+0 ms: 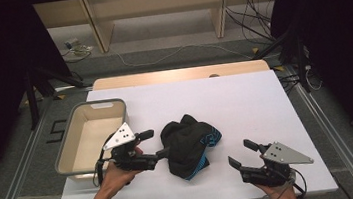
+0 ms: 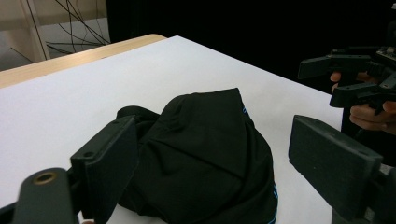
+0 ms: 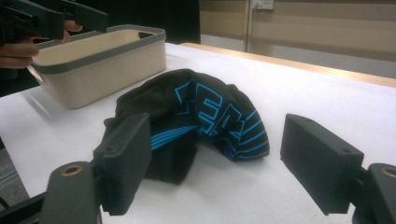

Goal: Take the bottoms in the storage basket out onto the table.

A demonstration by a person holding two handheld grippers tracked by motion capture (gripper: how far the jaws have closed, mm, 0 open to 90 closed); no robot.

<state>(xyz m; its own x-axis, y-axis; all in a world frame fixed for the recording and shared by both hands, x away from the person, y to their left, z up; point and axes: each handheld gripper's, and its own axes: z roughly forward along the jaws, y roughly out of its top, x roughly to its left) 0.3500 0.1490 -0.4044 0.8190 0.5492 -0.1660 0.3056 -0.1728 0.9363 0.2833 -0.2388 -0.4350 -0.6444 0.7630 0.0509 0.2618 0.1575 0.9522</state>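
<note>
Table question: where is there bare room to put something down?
The white table is bare beyond and right of the black garment, also inside the beige bin. It is crowded near the garment, between the left gripper and right gripper.

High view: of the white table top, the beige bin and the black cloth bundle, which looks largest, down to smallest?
1. White table top, by far the largest.
2. Beige bin.
3. Black cloth bundle, somewhat smaller than the bin; both lie about equally far from the camera, so the ranking is fair.

Crumpled black garment (image 1: 187, 146) with blue print lies mid-table
</note>
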